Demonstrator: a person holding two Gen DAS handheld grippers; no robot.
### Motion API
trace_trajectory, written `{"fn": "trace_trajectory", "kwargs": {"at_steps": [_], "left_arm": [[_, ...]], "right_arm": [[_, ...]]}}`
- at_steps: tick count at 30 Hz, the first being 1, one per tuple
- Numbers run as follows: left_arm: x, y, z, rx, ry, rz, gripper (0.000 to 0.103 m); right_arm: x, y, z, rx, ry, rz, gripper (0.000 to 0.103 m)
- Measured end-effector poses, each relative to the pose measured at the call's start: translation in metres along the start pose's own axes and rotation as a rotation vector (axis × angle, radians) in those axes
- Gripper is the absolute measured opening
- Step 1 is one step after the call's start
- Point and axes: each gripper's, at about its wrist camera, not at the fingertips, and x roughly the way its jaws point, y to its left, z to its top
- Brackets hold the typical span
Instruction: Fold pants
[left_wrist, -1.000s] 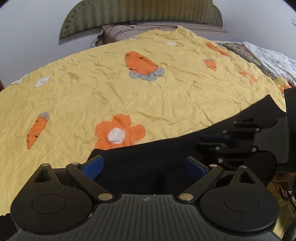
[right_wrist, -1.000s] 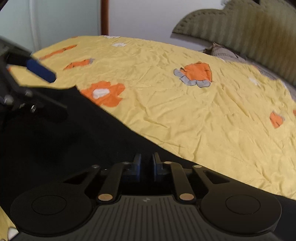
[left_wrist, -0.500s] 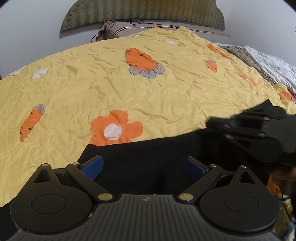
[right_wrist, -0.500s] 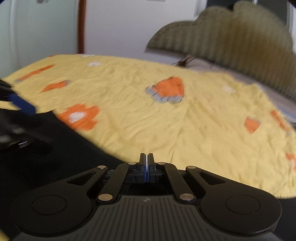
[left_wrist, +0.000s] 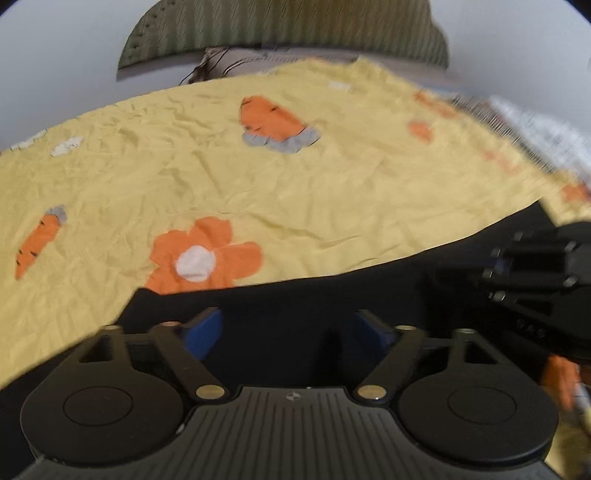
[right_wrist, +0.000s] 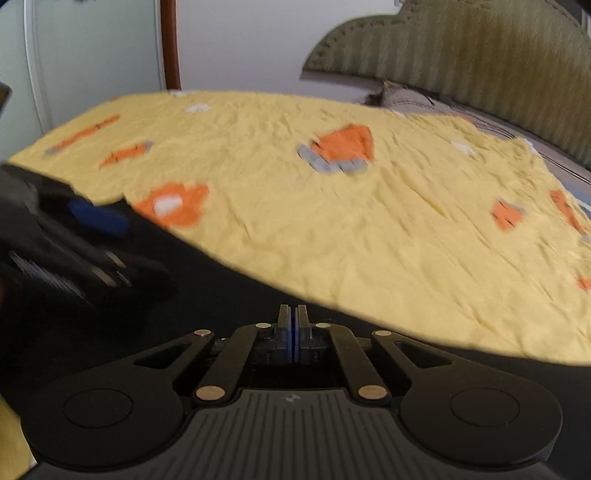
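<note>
Closing up completely over the last second, the right gripper's jaws have gone from a narrow gap to fully together. Going left to right: the left gripper (left_wrist: 290, 332) has its jaws wide apart, blue pads (left_wrist: 203, 332) to either side, with the black pants (left_wrist: 295, 302) lying flat beneath and between them, nothing pinched. Ahead of those jaws spreads the yellow bedspread (left_wrist: 258, 177), an orange flower (left_wrist: 203, 254) just beyond the pants' edge. Over to the right gripper (right_wrist: 293, 332): jaws pressed together above the dark cloth; whether any fabric is caught between them I cannot tell. Pants fill the near side under both tools, and the headboard (right_wrist: 480, 48) rises far ahead.
</note>
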Motion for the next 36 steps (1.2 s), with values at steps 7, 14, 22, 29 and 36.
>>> {"fn": "trace_trajectory", "kwargs": {"at_steps": [7,14,22,29,36], "left_arm": [[0.048,0.004,0.004,0.001,0.039,0.1,0.099],[0.013,0.0,-0.004,0.003,-0.027,0.166,0.098],[0.033,0.003,0.009,-0.07,0.032,0.186,0.096],[0.003,-0.067,0.0,0.018,0.012,0.018,0.1],[0.059,-0.138,0.0,0.17,0.07,0.084,0.101]], "right_arm": [[0.031,-0.024,0.005,0.121,0.007,-0.033,0.002],[0.001,-0.017,-0.013,-0.013,0.052,-0.061,0.002],[0.008,-0.033,-0.001,0.083,0.004,-0.076,0.003],[-0.029,-0.053,-0.039,0.049,0.06,-0.092,0.003],[-0.012,-0.081,-0.03,0.095,0.047,-0.074,0.004]]}}
